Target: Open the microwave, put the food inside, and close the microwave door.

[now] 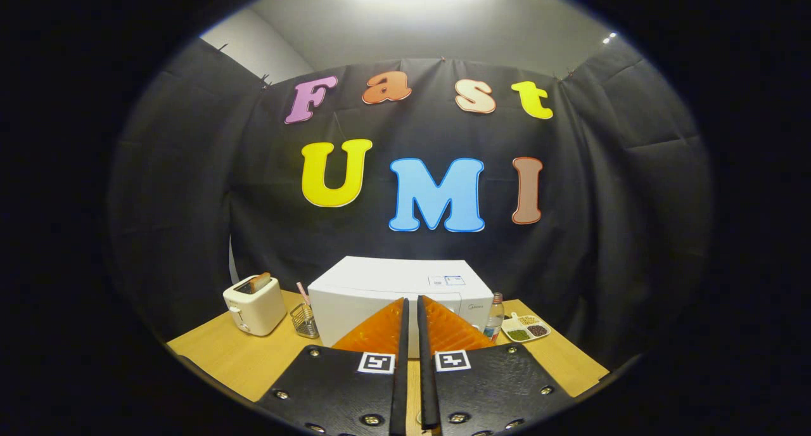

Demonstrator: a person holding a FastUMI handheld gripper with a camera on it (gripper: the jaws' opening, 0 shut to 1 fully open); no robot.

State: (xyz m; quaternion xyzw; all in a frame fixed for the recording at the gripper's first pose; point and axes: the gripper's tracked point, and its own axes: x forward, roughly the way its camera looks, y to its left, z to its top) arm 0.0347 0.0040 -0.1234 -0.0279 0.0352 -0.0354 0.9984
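Observation:
A white microwave stands on the wooden table, straight ahead of my fingers and beyond their tips, with its door closed. My gripper is held above the table's near side, its two fingers almost touching with only a thin slit between them and nothing held. A small white divided dish of food lies to the right of the microwave, past a bottle.
A cream toaster with a slice of bread in it sits left of the microwave. Between them stands a wire holder with a striped straw. A clear bottle stands at the microwave's right corner. Black cloth walls close the booth.

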